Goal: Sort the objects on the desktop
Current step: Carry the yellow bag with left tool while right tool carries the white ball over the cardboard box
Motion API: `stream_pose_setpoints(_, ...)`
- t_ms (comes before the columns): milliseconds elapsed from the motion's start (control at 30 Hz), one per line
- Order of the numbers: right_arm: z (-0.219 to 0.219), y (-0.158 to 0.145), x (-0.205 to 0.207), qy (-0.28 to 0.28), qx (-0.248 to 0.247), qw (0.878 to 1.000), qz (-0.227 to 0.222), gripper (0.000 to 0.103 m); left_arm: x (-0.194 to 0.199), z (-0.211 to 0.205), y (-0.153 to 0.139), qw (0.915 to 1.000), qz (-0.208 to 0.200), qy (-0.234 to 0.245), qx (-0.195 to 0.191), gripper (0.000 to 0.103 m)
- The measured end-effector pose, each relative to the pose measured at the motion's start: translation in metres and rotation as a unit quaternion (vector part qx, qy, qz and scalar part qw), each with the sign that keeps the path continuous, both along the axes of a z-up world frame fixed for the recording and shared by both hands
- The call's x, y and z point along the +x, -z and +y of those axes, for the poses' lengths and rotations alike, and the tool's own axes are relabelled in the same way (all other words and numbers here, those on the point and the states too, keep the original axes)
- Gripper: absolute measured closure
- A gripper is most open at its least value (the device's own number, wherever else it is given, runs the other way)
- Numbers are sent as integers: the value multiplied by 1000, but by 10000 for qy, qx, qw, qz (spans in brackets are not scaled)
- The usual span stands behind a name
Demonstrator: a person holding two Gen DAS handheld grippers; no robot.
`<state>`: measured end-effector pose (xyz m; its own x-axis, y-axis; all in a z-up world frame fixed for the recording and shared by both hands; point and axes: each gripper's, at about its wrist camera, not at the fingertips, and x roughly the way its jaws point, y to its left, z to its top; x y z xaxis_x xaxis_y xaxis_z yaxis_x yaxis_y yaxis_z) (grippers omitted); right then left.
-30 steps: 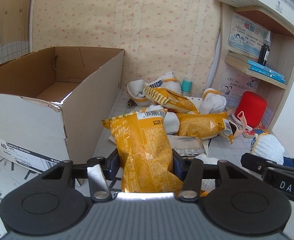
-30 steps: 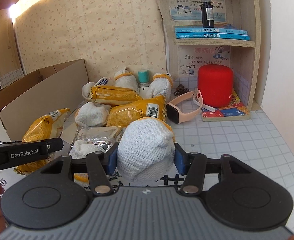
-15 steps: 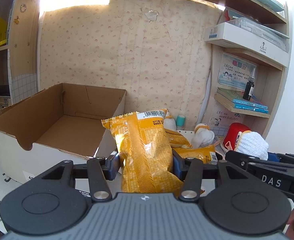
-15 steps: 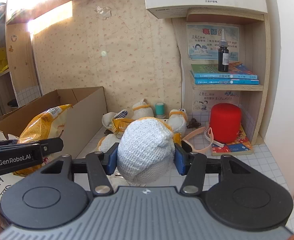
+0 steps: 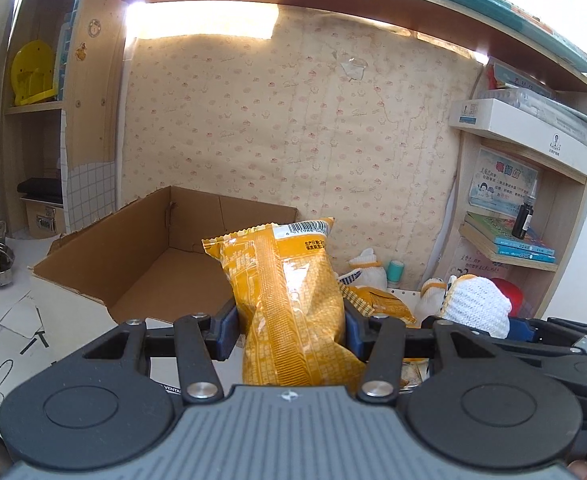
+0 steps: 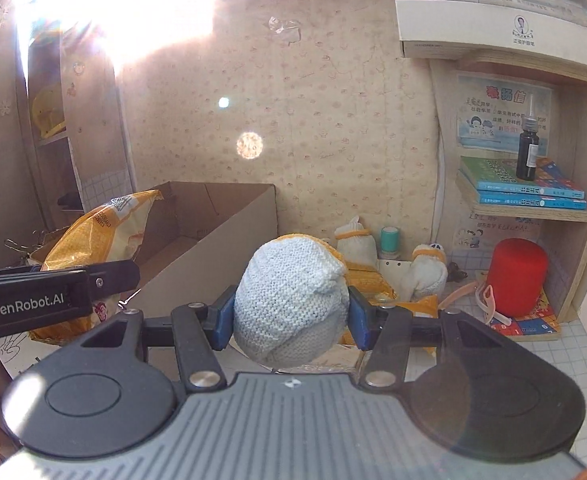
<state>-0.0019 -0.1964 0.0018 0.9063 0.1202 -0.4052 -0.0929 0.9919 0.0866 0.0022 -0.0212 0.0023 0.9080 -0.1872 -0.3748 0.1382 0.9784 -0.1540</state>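
The left gripper [image 5: 291, 330] is clamped on a yellow snack bag [image 5: 289, 300], its blue pads pressing the bag's sides. The bag stands upright between the jaws, lifted clear of the desk, with its barcode end up. Behind it and to its left sits an open cardboard box [image 5: 141, 256], which lies along the left part of the desk with its far end near the back wall.

The right gripper [image 6: 291, 322] is clamped on a rolled white knitted glove [image 6: 289, 308] with a yellow cuff, also held above the desk. In the right wrist view the left gripper's arm crosses the left edge, carrying the snack bag in front of the box.

On the desk near the back wall lie more rolled gloves [image 6: 353, 242], more yellow snack bags [image 5: 377, 300] and a small teal-capped bottle [image 6: 389, 240]. At the right back corner a red cylinder [image 6: 515, 276] stands under a shelf, with a pink watch strap [image 6: 485, 300] just beside it. The shelf above holds blue books [image 6: 529, 192] and a dark dropper bottle [image 6: 527, 152].
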Motion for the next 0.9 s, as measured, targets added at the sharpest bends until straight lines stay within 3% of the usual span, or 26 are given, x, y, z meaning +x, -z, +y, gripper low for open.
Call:
stream_pose_setpoints(433,48,-14,24,-532,-33,9986,-39,49,12,45,-9,9987,-2,-501,111,50)
stream_pose_setpoints(900,90,-15,64,-911,-158,9957,93,49,42,91,0,9964,274,-691,408,50)
